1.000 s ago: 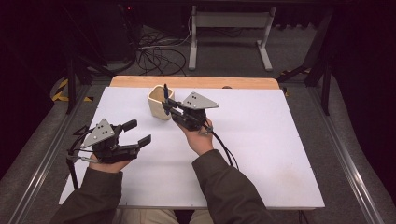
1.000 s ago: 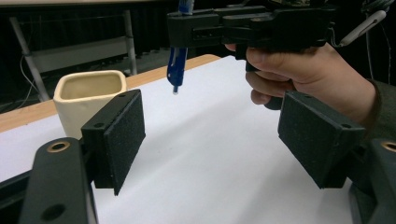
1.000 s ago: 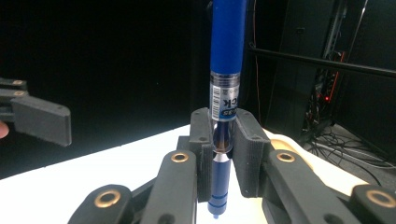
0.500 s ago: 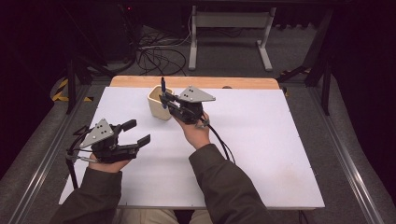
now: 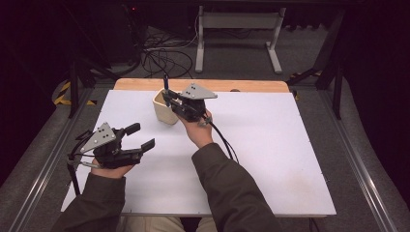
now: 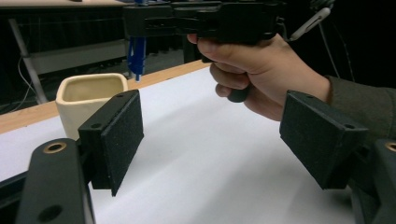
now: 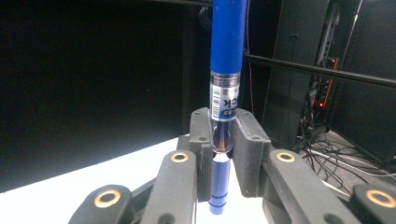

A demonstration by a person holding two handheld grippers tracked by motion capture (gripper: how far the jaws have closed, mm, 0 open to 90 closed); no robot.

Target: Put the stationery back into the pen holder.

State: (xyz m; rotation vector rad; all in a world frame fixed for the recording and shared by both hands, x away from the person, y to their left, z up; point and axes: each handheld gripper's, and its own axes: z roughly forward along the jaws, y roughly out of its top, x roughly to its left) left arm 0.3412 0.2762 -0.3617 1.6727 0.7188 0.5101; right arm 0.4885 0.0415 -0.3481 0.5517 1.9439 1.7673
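One blue pen [image 7: 227,56] clamped upright in right claw [image 7: 223,140] above one cup [image 5: 165,108]; left claw [image 5: 140,137] spread apart.

Both grippers are matte black, each topped by a grey three-cornered plate with small holes. The left gripper [image 5: 138,137] carries flat, grainy black pads [image 6: 122,137] and brass-ringed pivots. The right gripper [image 5: 165,92] trails a black cable [image 5: 226,142]. The person wears dark olive sleeves [image 5: 232,193].
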